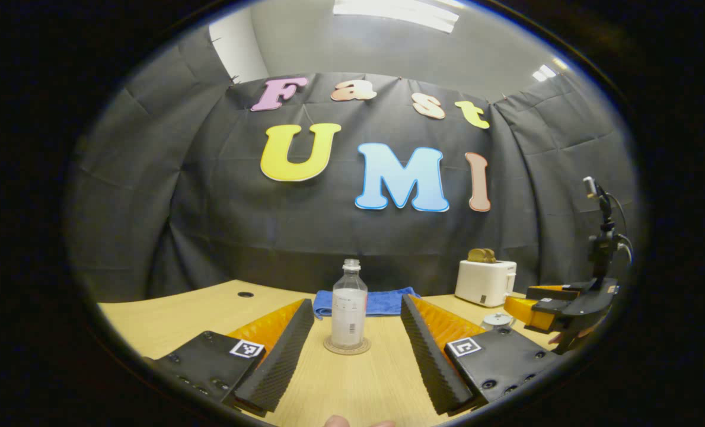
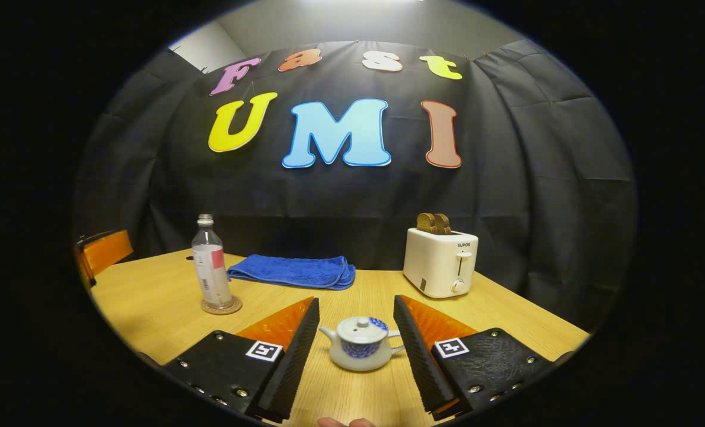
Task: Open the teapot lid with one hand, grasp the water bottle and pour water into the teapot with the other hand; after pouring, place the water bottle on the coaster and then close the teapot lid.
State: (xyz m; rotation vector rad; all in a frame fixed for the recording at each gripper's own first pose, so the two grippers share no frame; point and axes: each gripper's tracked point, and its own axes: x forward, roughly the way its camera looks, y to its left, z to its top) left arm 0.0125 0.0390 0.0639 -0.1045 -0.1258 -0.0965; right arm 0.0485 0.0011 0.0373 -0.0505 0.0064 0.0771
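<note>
Nothing of the task looks begun, I judge. My pale wooden worktop (image 2: pixel 150 296) carries everything. The white plastic toaster (image 2: pixel 441 261), with two brown slices in its slots, stands at two o'clock in the right gripper view. The folded blue cloth towel (image 2: pixel 293 271) lies at eleven o'clock, near the wall. The clear plastic water bottle (image 1: pixel 348 311), uncapped and upright, sits on the round cork coaster (image 1: pixel 346 346) at twelve o'clock before my left claw (image 1: pixel 357 350), whose fingers are spread wide with nothing between them. The small white-and-blue ceramic teapot (image 2: pixel 359 344) rests at twelve o'clock between the parted fingers of my right claw (image 2: pixel 357 350), untouched, its round knobbed lid (image 2: pixel 361 327) in place.

Left to do: lifting the lid, grasping, pouring, returning the bottle, closing.

The count: one toaster, one towel, one bottle, one coaster, one teapot, one lid, two claws.
</note>
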